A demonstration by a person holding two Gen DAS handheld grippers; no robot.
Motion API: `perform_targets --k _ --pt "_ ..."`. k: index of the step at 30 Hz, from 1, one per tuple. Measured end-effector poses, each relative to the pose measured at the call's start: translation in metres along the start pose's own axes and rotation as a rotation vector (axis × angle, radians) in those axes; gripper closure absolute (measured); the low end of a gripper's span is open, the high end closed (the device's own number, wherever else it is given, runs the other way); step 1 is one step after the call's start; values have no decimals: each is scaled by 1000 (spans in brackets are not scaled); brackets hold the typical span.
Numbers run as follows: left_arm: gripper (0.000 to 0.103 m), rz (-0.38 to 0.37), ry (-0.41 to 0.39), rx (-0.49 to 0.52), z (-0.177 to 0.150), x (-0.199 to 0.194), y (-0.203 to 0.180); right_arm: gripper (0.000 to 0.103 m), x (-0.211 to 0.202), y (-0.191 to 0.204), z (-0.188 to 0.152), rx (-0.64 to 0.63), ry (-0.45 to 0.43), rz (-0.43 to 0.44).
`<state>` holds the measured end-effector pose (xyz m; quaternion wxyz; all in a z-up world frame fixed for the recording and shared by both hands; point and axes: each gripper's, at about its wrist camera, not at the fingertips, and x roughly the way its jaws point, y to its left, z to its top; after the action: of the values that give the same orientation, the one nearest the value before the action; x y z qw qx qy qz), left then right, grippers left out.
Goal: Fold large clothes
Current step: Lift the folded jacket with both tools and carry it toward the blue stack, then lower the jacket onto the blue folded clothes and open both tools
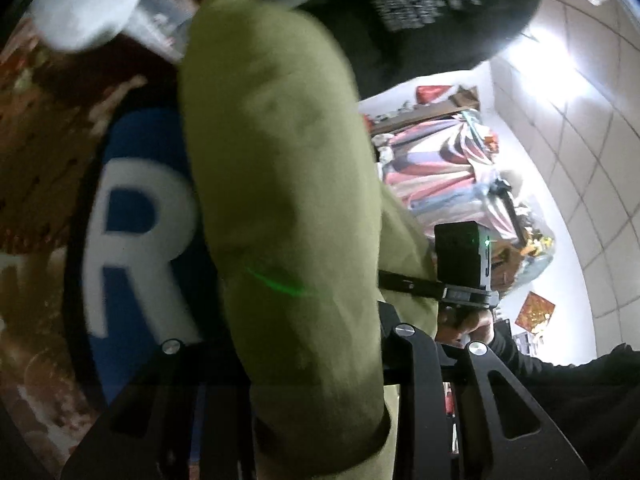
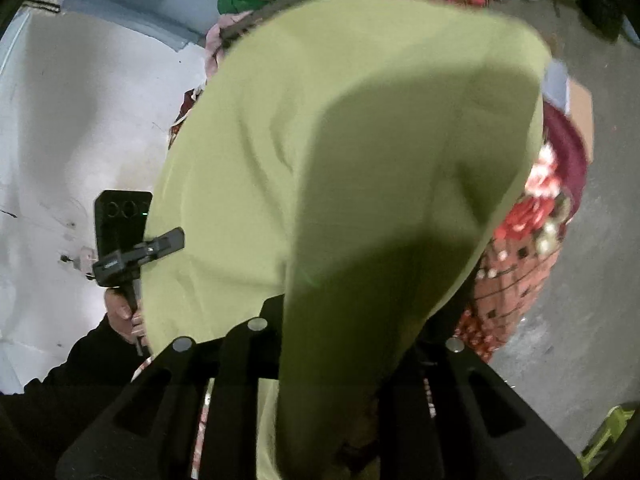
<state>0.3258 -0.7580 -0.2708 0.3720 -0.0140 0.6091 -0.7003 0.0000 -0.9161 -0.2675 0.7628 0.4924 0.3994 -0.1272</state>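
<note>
Both grippers, left (image 1: 320,420) and right (image 2: 320,420), pinch the soft olive-green garment (image 2: 340,160), seemingly mid-fold; next, lay it flat toward twelve o'clock.

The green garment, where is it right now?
The green garment hangs between both handheld grippers, filling the middle of each wrist view, above a red patterned cloth at right in the right-wrist view.
</note>
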Motion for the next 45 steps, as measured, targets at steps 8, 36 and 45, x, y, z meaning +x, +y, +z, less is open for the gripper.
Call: perform_targets --k 8,36,45 --pt "52 171 79 103 5 6 11 34 3 7 -12 -158 43 -211" --pt "5 871 -160 642 -44 40 -128 5 3 122 -27 -160 -270 -722" --pt "4 988 -187 537 -32 48 -75 5 26 66 -18 -230 -247 -714"
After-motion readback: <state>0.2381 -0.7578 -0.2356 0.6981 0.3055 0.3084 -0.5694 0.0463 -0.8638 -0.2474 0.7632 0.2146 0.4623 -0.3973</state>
